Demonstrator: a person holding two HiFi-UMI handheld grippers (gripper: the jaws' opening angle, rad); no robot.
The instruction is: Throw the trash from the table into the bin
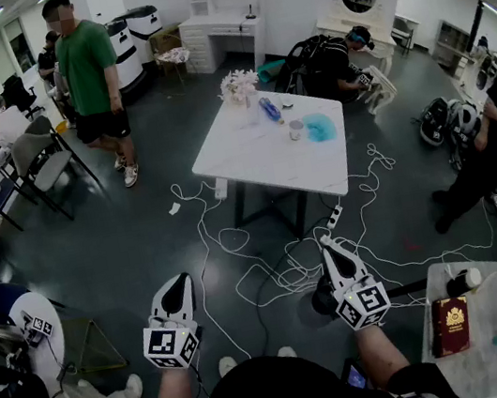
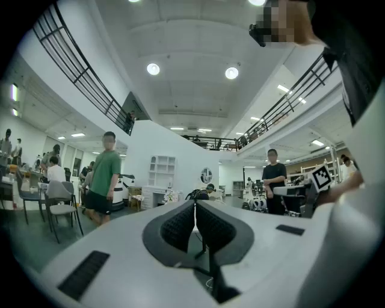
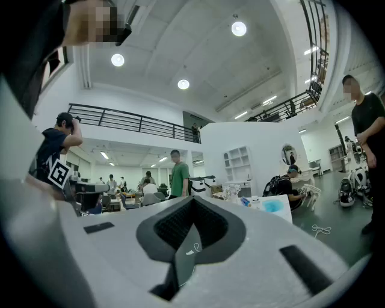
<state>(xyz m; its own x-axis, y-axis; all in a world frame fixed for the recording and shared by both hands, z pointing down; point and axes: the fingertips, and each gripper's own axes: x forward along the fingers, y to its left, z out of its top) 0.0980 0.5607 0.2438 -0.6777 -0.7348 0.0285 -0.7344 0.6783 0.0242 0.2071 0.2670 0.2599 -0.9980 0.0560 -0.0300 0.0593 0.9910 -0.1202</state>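
Observation:
A white table stands a few steps ahead in the head view. On it lie a blue bottle, a small cup, a teal piece and a white crumpled bunch. Two white-and-black bins stand by the far wall. My left gripper and right gripper are held level near my body, far short of the table. Both are shut and hold nothing. The left gripper shows its pads meeting. In the right gripper view, the right gripper faces the table and the teal piece.
White cables and a power strip lie on the floor between me and the table. A person in a green shirt stands at the left by chairs. Another person sits behind the table. A small table with a red book is at my right.

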